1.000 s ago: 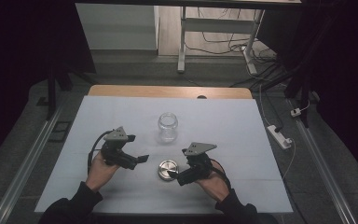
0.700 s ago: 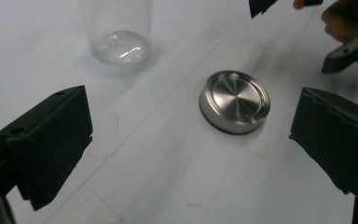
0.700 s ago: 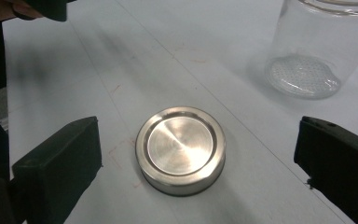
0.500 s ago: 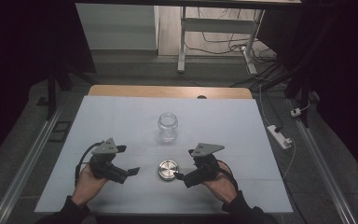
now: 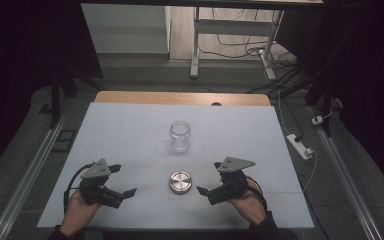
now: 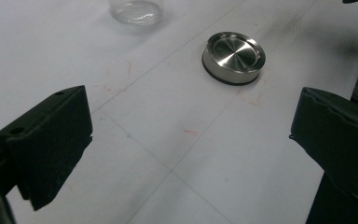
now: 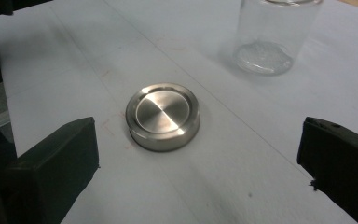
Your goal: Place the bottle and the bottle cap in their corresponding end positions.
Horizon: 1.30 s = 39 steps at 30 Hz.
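Observation:
A clear glass jar (image 5: pixel 179 136) stands upright and uncapped at the middle of the white table top (image 5: pixel 130 130). Its round metal lid (image 5: pixel 180 182) lies flat in front of it, between my two grippers. My left gripper (image 5: pixel 124 179) is open, left of the lid and apart from it. My right gripper (image 5: pixel 208 177) is open just right of the lid; its jaws have just been opening and hold nothing. In the left gripper view the lid (image 6: pixel 233 56) and the jar base (image 6: pixel 136 10) lie ahead of the wide jaws. The right gripper view has the lid (image 7: pixel 163 116) close ahead and the jar (image 7: pixel 272 37) behind it.
A wooden strip (image 5: pixel 180 98) edges the table's far side. A white power strip (image 5: pixel 300 145) lies on the floor to the right, with cables and a stand's legs (image 5: pixel 195 45) beyond the table. Metal rails (image 5: pixel 25 175) run along both sides.
My left gripper has drawn back left and toward the near edge, away from the lid. My right gripper has shifted right, off the lid, which stays where it lay.

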{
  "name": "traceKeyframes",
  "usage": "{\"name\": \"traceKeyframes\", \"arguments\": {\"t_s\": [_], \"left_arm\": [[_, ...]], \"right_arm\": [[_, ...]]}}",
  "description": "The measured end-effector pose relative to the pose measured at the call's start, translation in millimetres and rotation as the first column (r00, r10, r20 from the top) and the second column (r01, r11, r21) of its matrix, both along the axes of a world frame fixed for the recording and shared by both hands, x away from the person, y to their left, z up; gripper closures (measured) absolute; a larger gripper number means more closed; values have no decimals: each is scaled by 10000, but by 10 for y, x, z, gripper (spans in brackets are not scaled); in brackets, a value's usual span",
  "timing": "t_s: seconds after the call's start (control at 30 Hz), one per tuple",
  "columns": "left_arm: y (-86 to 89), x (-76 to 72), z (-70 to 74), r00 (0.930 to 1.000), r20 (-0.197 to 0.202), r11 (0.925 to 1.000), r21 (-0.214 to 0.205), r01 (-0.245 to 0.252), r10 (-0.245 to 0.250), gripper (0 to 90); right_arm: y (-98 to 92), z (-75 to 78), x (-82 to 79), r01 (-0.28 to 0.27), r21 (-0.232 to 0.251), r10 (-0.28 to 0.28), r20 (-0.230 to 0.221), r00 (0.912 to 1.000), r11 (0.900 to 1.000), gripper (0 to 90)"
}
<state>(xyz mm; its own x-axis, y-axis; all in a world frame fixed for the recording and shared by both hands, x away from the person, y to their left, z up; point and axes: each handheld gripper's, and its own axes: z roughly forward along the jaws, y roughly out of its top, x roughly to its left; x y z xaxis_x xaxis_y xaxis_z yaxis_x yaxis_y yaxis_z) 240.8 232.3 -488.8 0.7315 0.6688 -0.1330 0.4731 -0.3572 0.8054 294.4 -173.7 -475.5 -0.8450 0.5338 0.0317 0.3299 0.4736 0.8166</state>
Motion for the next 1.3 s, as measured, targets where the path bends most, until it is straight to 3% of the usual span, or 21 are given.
{"name": "traceKeyframes", "arguments": {"t_s": [0.4,0.63,1.0,1.3], "left_arm": [[298,-193,-75,9965,-232,9965,-230,-804,799,0],[454,-317,-127,9912,-291,9913,-199,-1299,1293,0],[637,-452,-260,9806,-730,9824,-299,-1844,1819,0],[680,-537,-336,9729,-915,9772,170,-2116,2123,0]], "right_arm": [[-403,-2,-111,1034,21,-1034,-7,9946,9946,0],[-630,-16,-216,1658,-41,-1658,84,9861,9861,0],[-1077,-98,-392,3014,62,-3012,-148,9534,9535,0],[-1259,-168,-496,3560,-32,-3558,-449,9335,9345,0]]}}
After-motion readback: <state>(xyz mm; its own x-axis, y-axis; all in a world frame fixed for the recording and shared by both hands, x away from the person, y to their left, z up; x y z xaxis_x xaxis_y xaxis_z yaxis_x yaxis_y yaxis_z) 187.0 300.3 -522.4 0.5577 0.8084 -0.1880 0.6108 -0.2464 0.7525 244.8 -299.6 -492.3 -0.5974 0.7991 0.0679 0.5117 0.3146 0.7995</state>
